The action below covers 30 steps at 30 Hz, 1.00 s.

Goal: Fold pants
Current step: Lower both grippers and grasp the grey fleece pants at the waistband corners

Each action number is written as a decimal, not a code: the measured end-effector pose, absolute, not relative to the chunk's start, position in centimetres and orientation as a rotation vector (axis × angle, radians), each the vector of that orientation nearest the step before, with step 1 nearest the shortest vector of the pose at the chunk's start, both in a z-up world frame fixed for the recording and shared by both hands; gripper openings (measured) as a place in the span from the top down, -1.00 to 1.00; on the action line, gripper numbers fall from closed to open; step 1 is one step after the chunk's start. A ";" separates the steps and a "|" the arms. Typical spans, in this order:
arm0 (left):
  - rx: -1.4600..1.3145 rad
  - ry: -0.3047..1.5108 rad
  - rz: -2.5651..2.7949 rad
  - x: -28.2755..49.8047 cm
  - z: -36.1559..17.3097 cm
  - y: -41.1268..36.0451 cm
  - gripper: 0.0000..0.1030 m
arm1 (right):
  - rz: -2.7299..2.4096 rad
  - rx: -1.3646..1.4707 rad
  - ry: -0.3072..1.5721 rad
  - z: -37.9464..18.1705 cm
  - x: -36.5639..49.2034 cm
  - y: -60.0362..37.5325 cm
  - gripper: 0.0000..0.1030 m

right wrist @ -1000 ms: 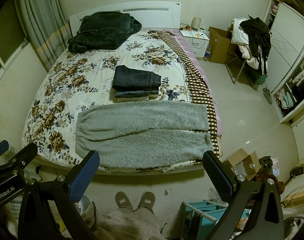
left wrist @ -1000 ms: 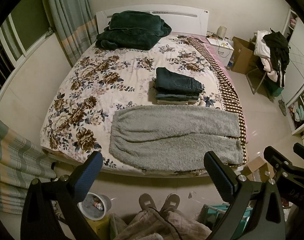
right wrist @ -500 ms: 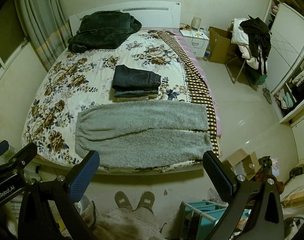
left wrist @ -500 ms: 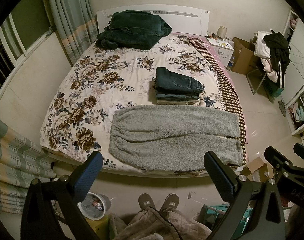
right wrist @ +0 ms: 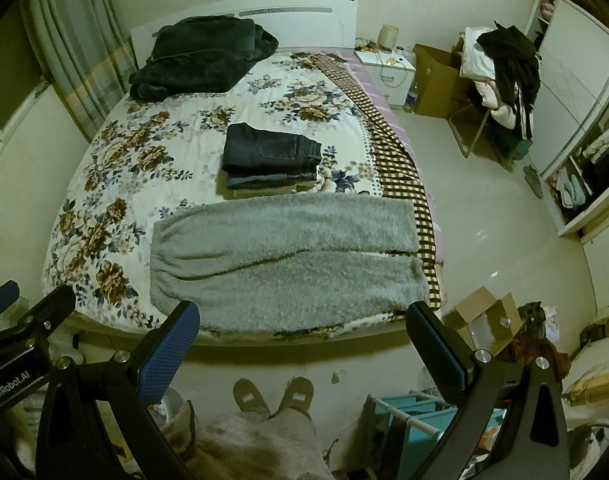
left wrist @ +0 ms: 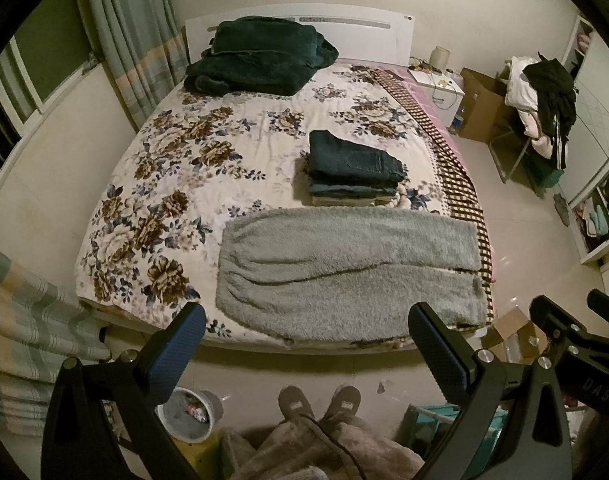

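Grey fleece pants lie flat across the foot edge of the bed, their pile thick and nubbly, the two legs side by side and parted by a long curved seam line. The waist points toward the left edge of the bed and the cuffs reach the right edge, over a brown-and-cream checked strip that runs along that side. In the right wrist view the same pants fill the bed's near edge.

Just behind the pants, toward the right edge, stands a neat stack of folded clothes, dark denim on top and paler layers beneath. At the headboard end, toward the left corner, a dark green plush blanket sits in a loose heap. The bedcover is white with large brown and blue flowers.

The left gripper is held above the floor in front of the bed's foot, its jaws spread wide and empty, the pads covered in blue dimpled rubber on black frames. The right gripper is likewise held short of the bed, jaws wide apart and gripping nothing.

Below them are the person's two slippers on a pale tiled floor. Pleated green curtains hang at the left wall. Beyond the bed's right edge are a white nightstand, a cardboard box and a chair piled with clothes.
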State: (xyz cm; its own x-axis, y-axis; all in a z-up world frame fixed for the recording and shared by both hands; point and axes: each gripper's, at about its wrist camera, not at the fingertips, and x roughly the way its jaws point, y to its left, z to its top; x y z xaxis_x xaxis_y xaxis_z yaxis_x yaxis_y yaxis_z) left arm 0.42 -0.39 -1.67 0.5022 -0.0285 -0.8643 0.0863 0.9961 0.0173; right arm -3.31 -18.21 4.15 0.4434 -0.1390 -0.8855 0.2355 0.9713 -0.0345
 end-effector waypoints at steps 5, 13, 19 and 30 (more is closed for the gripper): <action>0.060 1.021 -0.002 4.5 -4.0 1.5 -1.00 | -0.332 0.143 1.077 1.3 -0.8 -19.8 -1.00; 0.021 1.145 0.178 15.9 -12.8 3.2 -1.00 | -0.446 0.415 1.187 -10.0 9.3 -29.5 -1.00; -0.205 1.328 0.317 26.0 -22.5 5.2 -1.00 | -0.504 0.656 1.288 -23.2 20.4 -38.0 -1.00; -0.581 1.551 0.555 41.8 -43.3 8.3 -1.00 | -0.638 0.840 1.404 -45.8 39.7 -47.4 -1.00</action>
State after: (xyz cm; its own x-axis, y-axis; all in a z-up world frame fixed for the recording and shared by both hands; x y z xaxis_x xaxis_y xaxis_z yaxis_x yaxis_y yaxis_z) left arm 41.83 8.27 -43.27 -0.0452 -0.0339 -0.9984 -0.6599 0.7514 0.0043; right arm 39.69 -47.36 -45.80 0.0868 0.0959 -0.9916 0.8102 0.5724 0.1263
